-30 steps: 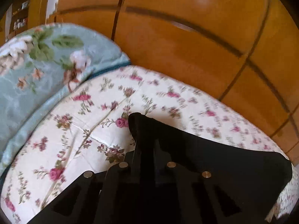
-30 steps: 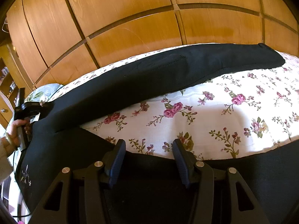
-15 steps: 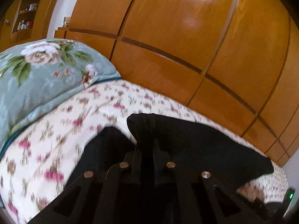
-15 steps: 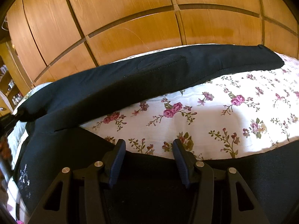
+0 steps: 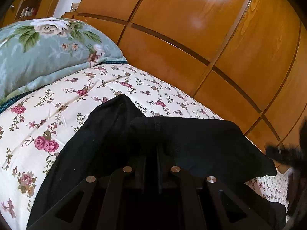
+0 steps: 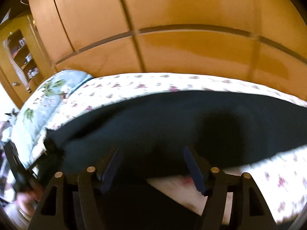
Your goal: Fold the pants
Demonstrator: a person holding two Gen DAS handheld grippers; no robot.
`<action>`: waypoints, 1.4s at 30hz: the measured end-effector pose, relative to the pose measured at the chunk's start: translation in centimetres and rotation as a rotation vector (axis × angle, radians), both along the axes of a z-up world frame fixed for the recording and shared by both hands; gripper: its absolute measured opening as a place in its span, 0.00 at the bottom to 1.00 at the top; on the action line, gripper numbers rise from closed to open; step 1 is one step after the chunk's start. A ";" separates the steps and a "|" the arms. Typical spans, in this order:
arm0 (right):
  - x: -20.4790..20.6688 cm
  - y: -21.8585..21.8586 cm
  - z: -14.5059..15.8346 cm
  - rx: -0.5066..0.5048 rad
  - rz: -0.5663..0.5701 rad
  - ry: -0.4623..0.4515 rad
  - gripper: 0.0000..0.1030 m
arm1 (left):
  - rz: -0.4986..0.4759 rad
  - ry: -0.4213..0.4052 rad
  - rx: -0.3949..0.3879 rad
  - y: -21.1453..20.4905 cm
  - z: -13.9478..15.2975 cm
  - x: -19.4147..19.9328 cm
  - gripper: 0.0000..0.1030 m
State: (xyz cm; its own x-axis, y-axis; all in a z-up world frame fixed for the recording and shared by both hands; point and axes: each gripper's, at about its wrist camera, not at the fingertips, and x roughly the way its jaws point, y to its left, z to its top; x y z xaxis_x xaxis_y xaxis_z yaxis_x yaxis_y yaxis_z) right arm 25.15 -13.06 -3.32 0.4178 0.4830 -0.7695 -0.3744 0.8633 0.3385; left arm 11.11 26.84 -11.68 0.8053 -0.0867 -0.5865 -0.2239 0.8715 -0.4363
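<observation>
In the left wrist view, the left tool is clenched on a fold of the black pants, which lie on the flowered bed near a blue pillow.

In the blurred right wrist view, the right tool has just been opening; its jaws stand apart above the pants, gripping nothing.

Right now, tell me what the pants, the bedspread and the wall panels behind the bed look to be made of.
Pants: soft matte black knit or woven cloth, it drapes and bunches without shine; fibre unclear.
Bedspread: white floral printed fabric, likely quilted cotton, with stitched creases showing.
Wall panels: glossy varnished wood or wood veneer, with visible grain and a bright light reflection.
</observation>
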 end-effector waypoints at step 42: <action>-14.5 -3.5 -7.5 0.266 -0.167 0.024 0.09 | 0.181 -0.087 -0.413 3.3 -1.6 -14.5 0.37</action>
State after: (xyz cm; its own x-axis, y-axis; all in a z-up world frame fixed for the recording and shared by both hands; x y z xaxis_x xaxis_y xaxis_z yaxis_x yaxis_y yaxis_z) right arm 10.66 -16.59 -10.81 0.4915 0.5947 -0.6362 -0.2238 0.7923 0.5677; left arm -3.42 30.10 -13.28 0.8739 -0.1526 -0.4615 -0.3033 0.5707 -0.7631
